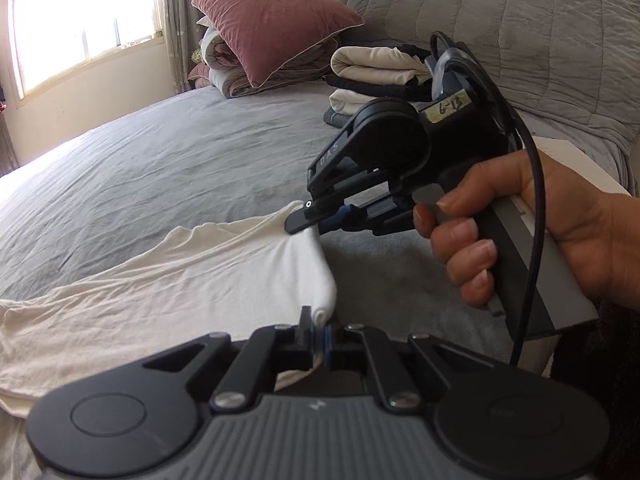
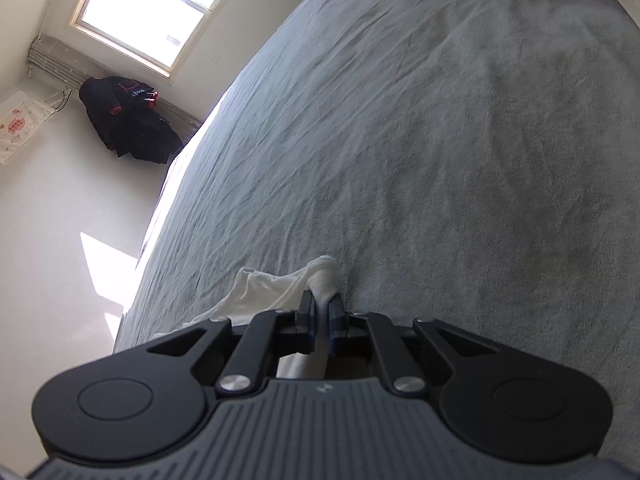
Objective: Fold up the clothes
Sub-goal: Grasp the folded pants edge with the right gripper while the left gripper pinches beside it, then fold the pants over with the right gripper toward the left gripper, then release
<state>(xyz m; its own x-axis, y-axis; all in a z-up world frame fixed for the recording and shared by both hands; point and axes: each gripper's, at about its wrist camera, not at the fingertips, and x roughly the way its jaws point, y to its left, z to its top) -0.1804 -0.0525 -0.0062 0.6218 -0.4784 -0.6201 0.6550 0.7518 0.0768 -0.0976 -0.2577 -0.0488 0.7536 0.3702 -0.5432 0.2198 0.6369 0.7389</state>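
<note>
A cream white garment (image 1: 168, 280) lies stretched on the grey bed sheet (image 1: 168, 168). My left gripper (image 1: 318, 320) is shut on the near corner of its edge. My right gripper (image 1: 298, 222), held in a hand, is shut on the far corner of the same edge, just above the sheet. In the right wrist view my right gripper (image 2: 320, 308) pinches a bunched white fold of the garment (image 2: 272, 292), which trails to the left over the sheet (image 2: 440, 160).
A stack of folded clothes (image 1: 372, 76) sits at the back of the bed, next to a mauve pillow (image 1: 272, 20) on folded bedding. A grey quilted cover (image 1: 540, 40) rises behind. A window (image 1: 80, 20) is at the left. A dark jacket (image 2: 128, 120) hangs on the wall.
</note>
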